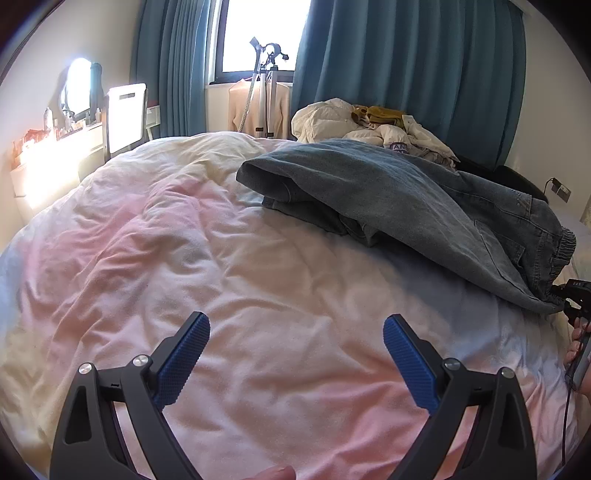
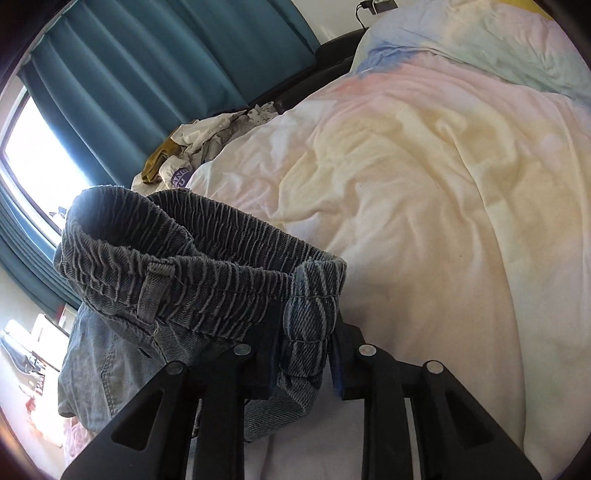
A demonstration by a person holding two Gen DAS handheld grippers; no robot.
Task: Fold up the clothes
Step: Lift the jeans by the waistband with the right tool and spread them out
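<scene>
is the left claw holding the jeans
No, the left claw is open over bare duvet; the jeans lie farther away.

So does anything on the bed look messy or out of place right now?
Yes. The jeans lie skewed and bunched, one leg doubled under, the waistband between the right tool's fingers. A heap of unfolded clothes sits by the curtain.

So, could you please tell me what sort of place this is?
Most likely a bedroom in a home: a bed with a rumpled pastel duvet, teal curtains at a window, and a dressing table with a mirror.
</scene>
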